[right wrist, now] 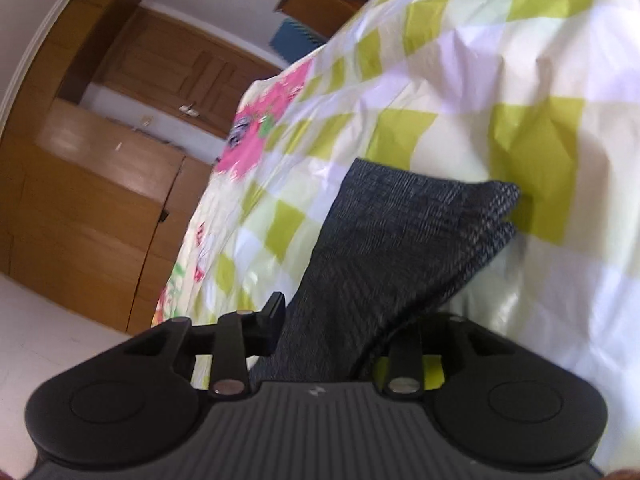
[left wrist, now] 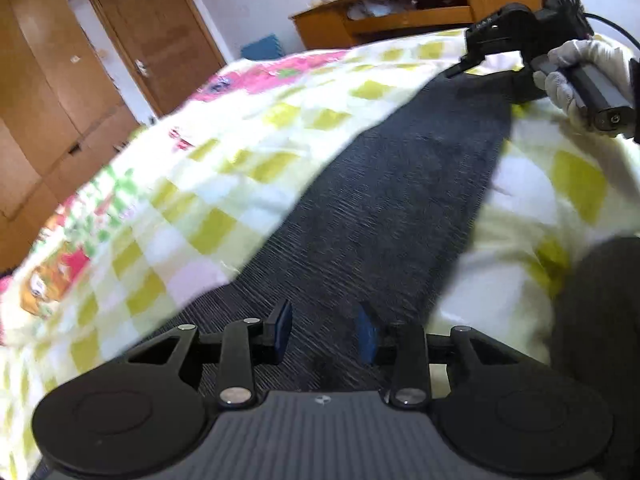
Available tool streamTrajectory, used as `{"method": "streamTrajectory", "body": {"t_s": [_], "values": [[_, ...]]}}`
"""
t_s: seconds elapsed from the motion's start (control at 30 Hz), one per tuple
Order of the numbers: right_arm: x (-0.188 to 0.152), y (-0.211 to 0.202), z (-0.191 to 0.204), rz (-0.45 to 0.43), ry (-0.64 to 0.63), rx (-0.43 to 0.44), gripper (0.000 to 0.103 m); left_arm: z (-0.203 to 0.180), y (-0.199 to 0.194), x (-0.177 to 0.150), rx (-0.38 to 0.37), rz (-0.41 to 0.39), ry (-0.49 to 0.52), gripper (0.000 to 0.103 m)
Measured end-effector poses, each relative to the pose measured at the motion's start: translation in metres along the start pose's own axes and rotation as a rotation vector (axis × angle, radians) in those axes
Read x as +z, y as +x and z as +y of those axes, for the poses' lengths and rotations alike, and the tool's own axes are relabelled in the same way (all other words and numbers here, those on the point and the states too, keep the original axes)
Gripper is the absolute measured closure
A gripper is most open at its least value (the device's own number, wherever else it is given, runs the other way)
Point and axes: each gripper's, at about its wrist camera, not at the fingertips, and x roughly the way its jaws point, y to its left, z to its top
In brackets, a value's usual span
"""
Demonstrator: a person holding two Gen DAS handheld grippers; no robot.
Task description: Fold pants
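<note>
The left gripper hung over the near end of the pants, its blue pads apart with the dark cloth showing in the gap under them; whether the pads pressed on any fold could not be told. The pants lay as a long dark strip on the bedspread, running from the left gripper away to the right gripper. That one sat at the far end of the pants, gripped by a white-gloved hand. In its own view the right gripper stood narrowly parted with the cloth of the pants bunched between its fingers, covering the right one. The hem corner rose beyond it against the bedspread. A wooden door stood beyond the bedspread.
</note>
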Motion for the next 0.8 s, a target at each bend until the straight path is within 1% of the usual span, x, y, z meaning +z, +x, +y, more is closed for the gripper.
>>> {"method": "streamTrajectory", "body": {"t_s": [0.03, 0.07, 0.1, 0.13, 0.2, 0.23, 0.3, 0.4, 0.5, 0.6, 0.63, 0.7, 0.77, 0.8], "values": [[0.004, 0.002, 0.003, -0.004, 0.010, -0.010, 0.079, 0.000, 0.006, 0.000, 0.006, 0.018, -0.009, 0.052], [0.006, -0.001, 0.007, -0.013, 0.007, 0.003, 0.096, 0.000, 0.015, -0.002, -0.013, 0.060, -0.019, 0.051], [0.008, -0.004, 0.014, -0.024, -0.008, 0.027, 0.095, 0.000, 0.023, -0.008, -0.027, 0.096, -0.034, 0.051], [0.008, -0.008, 0.023, -0.041, -0.036, 0.037, 0.096, -0.001, 0.022, -0.014, -0.019, 0.081, -0.051, 0.051], [0.002, -0.015, 0.046, -0.049, -0.120, 0.022, 0.095, -0.001, 0.015, -0.019, -0.016, 0.057, -0.062, 0.051], [-0.002, -0.016, 0.060, -0.042, -0.177, 0.023, 0.095, 0.001, 0.009, -0.020, -0.021, 0.047, -0.079, 0.051], [-0.015, -0.020, 0.092, -0.016, -0.268, 0.059, 0.095, 0.008, 0.003, -0.025, -0.041, 0.039, -0.119, 0.050], [-0.047, -0.014, 0.151, 0.031, -0.413, 0.128, 0.095, 0.020, -0.008, -0.039, -0.004, 0.027, -0.147, 0.050], [-0.094, 0.000, 0.212, 0.091, -0.580, 0.191, 0.095, 0.037, -0.024, -0.059, 0.049, 0.021, -0.184, 0.050], [-0.156, 0.024, 0.260, 0.205, -0.700, 0.256, 0.096, 0.054, -0.041, -0.079, 0.100, 0.014, -0.230, 0.049], [-0.179, 0.030, 0.273, 0.244, -0.744, 0.272, 0.096, 0.061, -0.046, -0.088, 0.120, 0.013, -0.252, 0.049], [-0.234, 0.042, 0.299, 0.307, -0.891, 0.281, 0.096, 0.077, -0.057, -0.105, 0.162, 0.017, -0.302, 0.049], [-0.291, 0.052, 0.315, 0.375, -1.025, 0.297, 0.096, 0.092, -0.068, -0.125, 0.208, 0.027, -0.351, 0.049], [-0.320, 0.056, 0.321, 0.424, -1.090, 0.309, 0.095, 0.096, -0.072, -0.133, 0.230, 0.031, -0.367, 0.049]]}}
